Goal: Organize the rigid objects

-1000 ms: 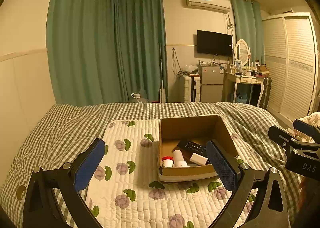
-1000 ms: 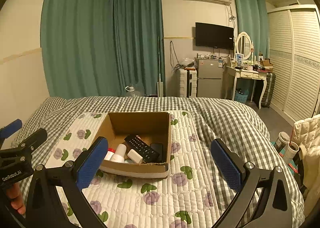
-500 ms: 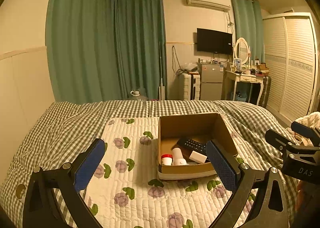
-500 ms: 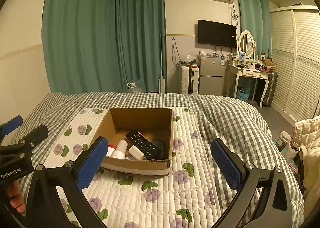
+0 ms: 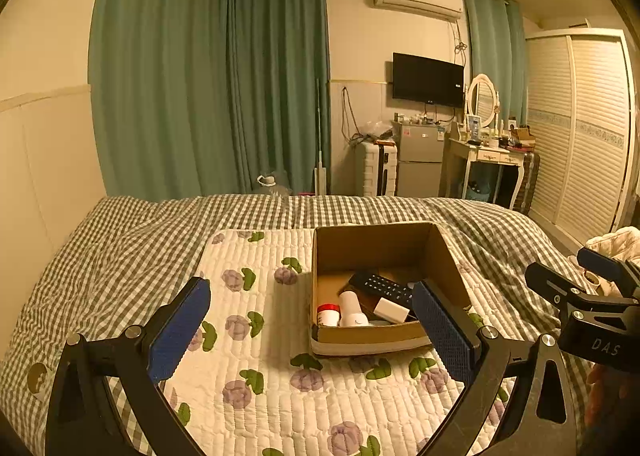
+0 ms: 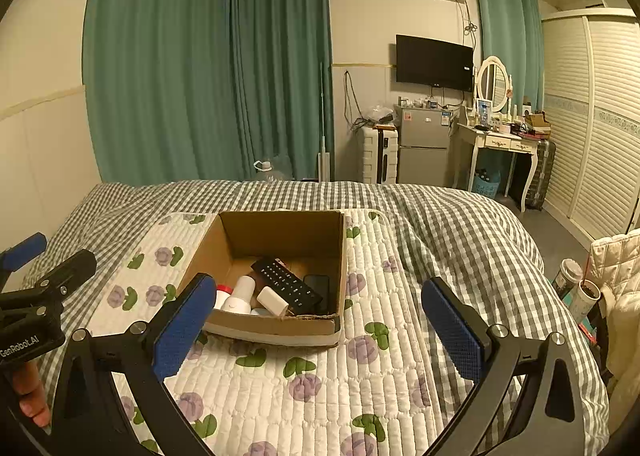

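Left wrist view: left gripper (image 5: 310, 330) spread wide, empty.
Right gripper (image 6: 318, 322): spread wide, empty.
Cardboard box (image 6: 280, 232): mid-quilt (image 6: 360, 384), holding remote control (image 6: 286, 286), white bottles (image 6: 242, 292), charger block (image 6: 272, 300).

A bed (image 5: 120, 256) covered by a grey-and-white checked blanket (image 6: 460, 232) carries everything. Spread flat on the blanket lies a white quilted mat (image 5: 256, 336) printed with purple flowers and green leaves, reaching toward the near edge of both views. An open cardboard box (image 6: 280, 232) sits directly on this mat, toward its right side in the left wrist view, its base fully on the quilting.
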`<state>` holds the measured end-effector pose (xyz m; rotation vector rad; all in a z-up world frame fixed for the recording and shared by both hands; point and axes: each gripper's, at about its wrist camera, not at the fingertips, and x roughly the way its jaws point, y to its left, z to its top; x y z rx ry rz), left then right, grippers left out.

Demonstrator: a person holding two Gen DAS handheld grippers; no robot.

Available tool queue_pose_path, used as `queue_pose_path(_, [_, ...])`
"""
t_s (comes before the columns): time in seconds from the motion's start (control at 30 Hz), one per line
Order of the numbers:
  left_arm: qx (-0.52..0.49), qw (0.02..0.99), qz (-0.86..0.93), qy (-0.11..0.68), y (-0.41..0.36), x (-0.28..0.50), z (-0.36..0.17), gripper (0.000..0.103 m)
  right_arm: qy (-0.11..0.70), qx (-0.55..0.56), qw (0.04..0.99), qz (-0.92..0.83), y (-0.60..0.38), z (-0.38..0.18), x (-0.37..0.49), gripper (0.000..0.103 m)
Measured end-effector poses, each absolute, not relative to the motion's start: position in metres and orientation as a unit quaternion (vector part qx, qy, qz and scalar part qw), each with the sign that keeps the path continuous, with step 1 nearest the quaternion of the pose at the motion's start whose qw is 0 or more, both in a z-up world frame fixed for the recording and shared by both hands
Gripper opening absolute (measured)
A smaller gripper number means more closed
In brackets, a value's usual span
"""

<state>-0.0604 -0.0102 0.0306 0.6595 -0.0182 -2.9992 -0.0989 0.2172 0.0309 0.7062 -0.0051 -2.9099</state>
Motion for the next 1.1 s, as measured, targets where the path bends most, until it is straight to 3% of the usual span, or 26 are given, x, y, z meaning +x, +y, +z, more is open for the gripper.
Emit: queue_pose_path(1.1, [0.216,0.034,-0.976,0.003,-0.0099,-0.0581,0.0313,0.103,0.001,0.254,0.073,-0.964,0.2132,0.0271,-0.1025,0.103])
